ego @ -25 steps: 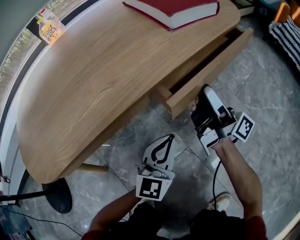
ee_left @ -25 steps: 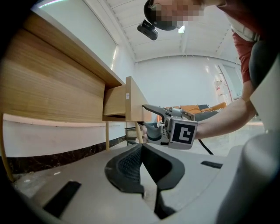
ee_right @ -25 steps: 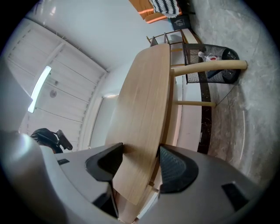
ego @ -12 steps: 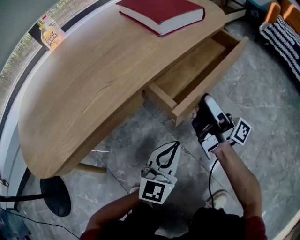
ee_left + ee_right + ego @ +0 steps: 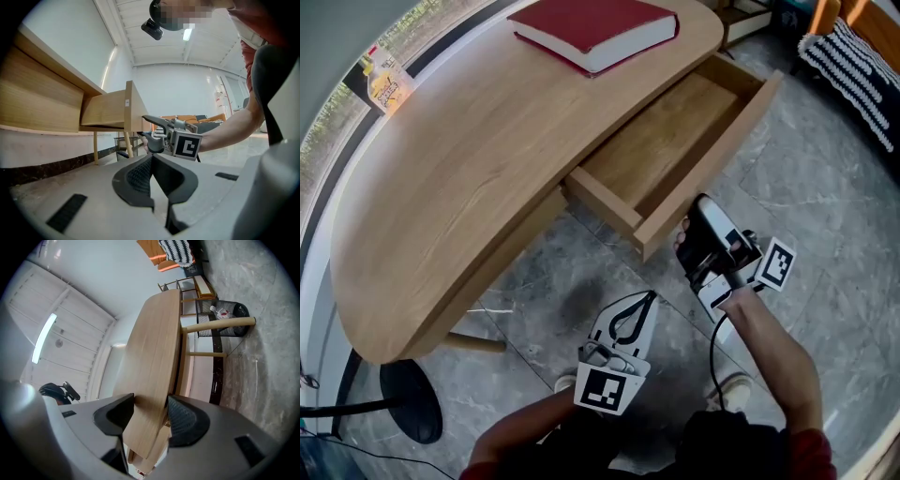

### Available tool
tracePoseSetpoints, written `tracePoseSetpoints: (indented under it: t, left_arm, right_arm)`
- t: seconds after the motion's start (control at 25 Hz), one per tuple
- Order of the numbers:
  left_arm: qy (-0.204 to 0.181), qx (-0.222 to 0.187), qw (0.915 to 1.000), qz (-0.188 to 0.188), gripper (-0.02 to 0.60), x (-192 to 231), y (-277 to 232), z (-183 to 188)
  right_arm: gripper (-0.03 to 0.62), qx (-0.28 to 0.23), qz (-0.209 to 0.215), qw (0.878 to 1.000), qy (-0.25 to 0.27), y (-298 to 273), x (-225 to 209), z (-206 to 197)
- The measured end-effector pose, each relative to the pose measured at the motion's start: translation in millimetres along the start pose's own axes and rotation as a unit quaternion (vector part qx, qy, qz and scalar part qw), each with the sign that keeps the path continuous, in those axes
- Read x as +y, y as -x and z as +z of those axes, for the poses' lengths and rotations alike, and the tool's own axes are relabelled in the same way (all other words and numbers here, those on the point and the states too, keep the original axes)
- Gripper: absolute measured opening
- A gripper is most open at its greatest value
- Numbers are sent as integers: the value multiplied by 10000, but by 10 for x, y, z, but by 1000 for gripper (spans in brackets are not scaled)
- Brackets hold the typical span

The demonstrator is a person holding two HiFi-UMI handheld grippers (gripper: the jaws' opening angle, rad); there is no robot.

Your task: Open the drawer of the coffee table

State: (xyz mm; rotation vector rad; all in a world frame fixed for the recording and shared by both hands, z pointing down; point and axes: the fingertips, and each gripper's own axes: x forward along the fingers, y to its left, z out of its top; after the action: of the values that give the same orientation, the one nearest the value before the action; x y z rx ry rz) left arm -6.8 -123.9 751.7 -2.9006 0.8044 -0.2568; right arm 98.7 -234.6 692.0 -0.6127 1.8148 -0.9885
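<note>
The drawer (image 5: 666,141) is seen standing well out from under the coffee table (image 5: 469,169), on the side nearest the person, and its bare wooden inside is laid open to the head view. Its front panel (image 5: 717,150) is taken at the lower edge, close to the near corner, by the right gripper (image 5: 684,232). In the right gripper view that panel (image 5: 154,362) is caught between the two pads, one pressed to each face, and the jaws are noted to have just been closing further onto it. So the board is clamped, with the jaws held wide by its thickness. The left gripper (image 5: 649,296) is kept low over the grey stone floor (image 5: 825,197), near the drawer's corner but apart from it. Its fingertips are brought together at the tip, with only a teardrop gap left behind them, and nothing is held there. The same closed, empty jaws are shown in the left gripper view (image 5: 152,158). On the far end of the table top a red book (image 5: 595,28) is laid flat. Off to the right, a black-and-white striped cushion (image 5: 853,66) is glimpsed at the picture's edge.
</note>
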Motion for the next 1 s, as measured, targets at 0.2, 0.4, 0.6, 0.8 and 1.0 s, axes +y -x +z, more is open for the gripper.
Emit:
tracePoseSetpoints:
  t: [0.2,0.4,0.6,0.8,1.0]
  left_arm:
    - [20,5,10000,-37,6,-65,8,-5]
    - [5,43,10000,-58,6,-69,5,-13]
    - [34,78,9999,-76,6,-80,-5,-51]
    - [8,109,9999,-133,6,-121,-30,-76]
    - [-13,167,9996,-221,6,-207,-48,-105]
  right_arm:
    - [213,-148,110,9997,-171,79,21,22]
    - [207,-208,205,9993,-241,128,49,31]
    - [190,-273,390,9984,-291,226,76,39]
    - [179,-305,536,9977,-290,338,129,60]
    - [172,-365,629,9968,-317,475,175,76]
